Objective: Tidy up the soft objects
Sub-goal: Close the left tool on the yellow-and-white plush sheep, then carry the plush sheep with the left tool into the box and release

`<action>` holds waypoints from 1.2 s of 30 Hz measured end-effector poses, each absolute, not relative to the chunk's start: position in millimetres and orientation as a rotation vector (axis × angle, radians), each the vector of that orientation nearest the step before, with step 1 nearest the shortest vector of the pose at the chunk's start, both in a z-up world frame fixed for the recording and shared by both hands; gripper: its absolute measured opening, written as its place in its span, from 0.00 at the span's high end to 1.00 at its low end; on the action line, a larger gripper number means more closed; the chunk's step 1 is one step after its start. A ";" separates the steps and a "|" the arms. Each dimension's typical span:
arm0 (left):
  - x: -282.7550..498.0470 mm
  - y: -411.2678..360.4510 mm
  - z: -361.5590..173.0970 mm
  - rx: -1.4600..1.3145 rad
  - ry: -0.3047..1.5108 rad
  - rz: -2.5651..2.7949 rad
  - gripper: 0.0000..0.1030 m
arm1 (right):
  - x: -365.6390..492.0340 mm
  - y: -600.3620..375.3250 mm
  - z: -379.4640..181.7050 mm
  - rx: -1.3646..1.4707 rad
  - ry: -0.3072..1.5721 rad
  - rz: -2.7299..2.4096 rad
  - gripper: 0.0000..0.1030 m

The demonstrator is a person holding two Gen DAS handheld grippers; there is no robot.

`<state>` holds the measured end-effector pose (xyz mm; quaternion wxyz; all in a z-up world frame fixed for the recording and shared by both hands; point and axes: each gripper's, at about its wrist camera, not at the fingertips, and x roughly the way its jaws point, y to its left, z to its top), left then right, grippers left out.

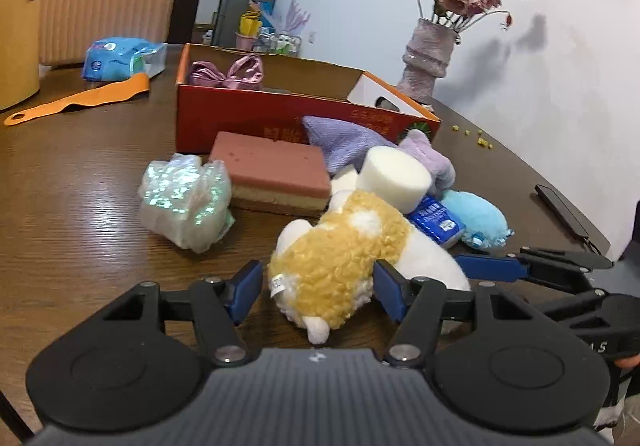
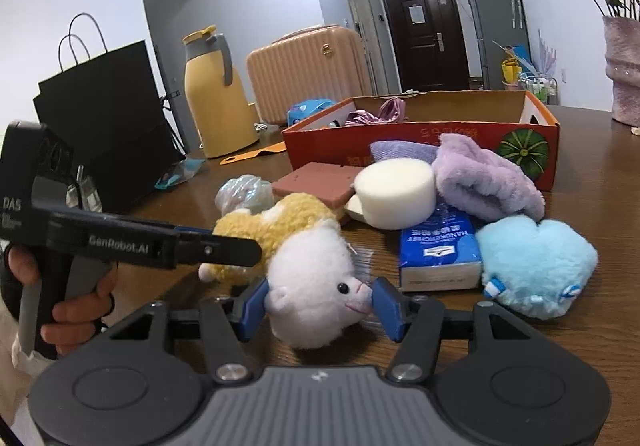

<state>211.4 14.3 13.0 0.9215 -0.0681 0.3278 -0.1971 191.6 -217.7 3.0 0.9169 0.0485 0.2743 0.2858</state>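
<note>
So we've got both grippers on the same toy here. The plush dog (image 1: 344,258) lies on its side on the wooden tabletop (image 1: 80,214), nearest of the whole pile. Our left gripper (image 1: 316,286) has its blue fingers (image 1: 390,292) on either side of the tan curly rear end; the right-hand one is pressed into the fur, the left-hand one looks just shy of touching, so we can't really call it clamped. Our right gripper (image 2: 318,304) has the white head between its fingers, both pads touching the fluff at the cheek and the snout, so that one reads as closed on the head.

Behind the dog, touching or just beside it: a white foam cylinder (image 2: 394,192), a pink and tan sponge block (image 1: 272,174), a crinkly iridescent plastic bag (image 1: 186,198) to the left, a blue tissue pack (image 2: 438,250), a light blue plush (image 2: 534,266) to the right, and fuzzy lilac cloth (image 2: 486,178) at the far side of the heap.

Further back sits the red cardboard box (image 1: 240,114), open on top, with shiny pink fabric (image 1: 228,72) in its far left corner. A vase of dried roses (image 1: 426,54) stands far right, and a peach suitcase (image 1: 108,2) and yellow thermos jug (image 2: 216,102) far left.
</note>
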 end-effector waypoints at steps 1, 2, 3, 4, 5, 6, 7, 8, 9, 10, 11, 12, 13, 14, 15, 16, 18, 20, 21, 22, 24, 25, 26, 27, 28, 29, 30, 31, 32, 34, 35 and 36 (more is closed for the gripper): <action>210.8 16.5 13.6 -0.141 0.673 -0.397 0.34 | 191.6 -216.3 3.8 0.095 0.559 0.585 0.42; 209.9 18.4 13.8 -0.137 0.673 -0.386 0.29 | 191.7 -215.3 4.8 0.089 0.555 0.580 0.40; 209.2 20.0 13.7 -0.132 0.675 -0.377 0.28 | 192.2 -214.0 5.3 0.082 0.553 0.575 0.38; 207.8 22.5 13.3 -0.133 0.678 -0.373 0.27 | 193.6 -212.3 5.2 0.077 0.555 0.575 0.38; 207.0 23.9 12.4 -0.138 0.682 -0.369 0.27 | 194.7 -211.6 4.8 0.076 0.561 0.581 0.37; 205.4 25.3 11.6 -0.145 0.683 -0.364 0.27 | 195.8 -209.9 3.8 0.072 0.568 0.589 0.36; 203.8 26.0 10.5 -0.154 0.679 -0.365 0.28 | 197.5 -207.9 2.5 0.065 0.572 0.593 0.36; 203.2 26.1 9.3 -0.161 0.678 -0.370 0.32 | 198.7 -205.9 1.3 0.062 0.575 0.598 0.36; 203.7 26.4 7.6 -0.173 0.678 -0.371 0.38 | 200.4 -203.9 0.1 0.063 0.580 0.605 0.36; 204.6 26.5 6.7 -0.186 0.680 -0.374 0.43 | 201.6 -202.8 -0.4 0.067 0.581 0.611 0.40; 205.6 26.9 6.8 -0.198 0.682 -0.377 0.54 | 202.8 -201.9 -0.3 0.073 0.580 0.618 0.43; 206.5 26.4 7.6 -0.205 0.681 -0.380 0.56 | 203.6 -200.7 0.2 0.072 0.583 0.628 0.44; 206.5 25.6 8.7 -0.200 0.676 -0.375 0.57 | 203.5 -199.7 0.9 0.068 0.583 0.626 0.45; 205.8 24.5 10.1 -0.191 0.670 -0.373 0.57 | 203.2 -199.2 1.4 0.064 0.583 0.624 0.45; 205.2 23.9 11.7 -0.187 0.664 -0.375 0.58 | 203.0 -199.8 1.9 0.067 0.586 0.627 0.46; 204.6 23.5 13.5 -0.187 0.659 -0.380 0.58 | 201.8 -201.0 2.7 0.072 0.583 0.628 0.46; 204.5 23.5 19.6 -0.193 0.648 -0.391 0.58 | 199.6 -204.7 6.7 0.087 0.570 0.628 0.46; 205.8 22.1 29.2 -0.196 0.625 -0.404 0.58 | 197.1 -208.1 14.0 0.092 0.547 0.621 0.46; 206.9 20.7 36.3 -0.192 0.602 -0.412 0.58 | 196.3 -209.7 19.2 0.090 0.530 0.616 0.46; 209.2 18.5 43.8 -0.186 0.579 -0.420 0.58 | 196.4 -211.3 24.9 0.089 0.515 0.612 0.46; 216.8 13.6 58.4 -0.175 0.545 -0.438 0.58 | 201.0 -216.9 38.2 0.094 0.488 0.604 0.46; 221.8 10.9 65.1 -0.175 0.535 -0.448 0.58 | 205.3 -220.6 45.4 0.097 0.481 0.599 0.46; 228.0 7.9 71.9 -0.176 0.529 -0.457 0.58 | 210.2 -224.6 52.6 0.103 0.476 0.594 0.46; 235.2 4.4 79.7 -0.174 0.524 -0.466 0.58 | 215.3 -228.0 59.6 0.106 0.471 0.587 0.46; 243.5 0.2 88.6 -0.168 0.516 -0.477 0.58 | 220.6 -231.6 67.3 0.105 0.466 0.581 0.46; 251.6 -4.2 96.8 -0.162 0.508 -0.486 0.58 | 226.9 -236.1 76.5 0.102 0.457 0.574 0.46; 260.4 -8.7 103.9 -0.157 0.503 -0.493 0.58 | 232.3 -239.3 84.2 0.099 0.451 0.570 0.46; 269.8 -13.1 112.5 -0.151 0.497 -0.503 0.58 | 238.1 -243.4 91.4 0.098 0.447 0.566 0.46; 279.6 -18.3 120.5 -0.143 0.490 -0.516 0.58 | 245.3 -248.5 99.2 0.098 0.444 0.560 0.46; 297.1 -27.8 131.3 -0.126 0.483 -0.538 0.58 | 261.8 -257.0 111.6 0.102 0.452 0.551 0.46; 307.8 -32.6 136.3 -0.119 0.484 -0.550 0.58 | 271.2 -261.7 117.2 0.104 0.456 0.545 0.46; 318.5 -36.7 140.5 -0.119 0.489 -0.561 0.58 | 280.7 -265.6 122.0 0.105 0.463 0.539 0.46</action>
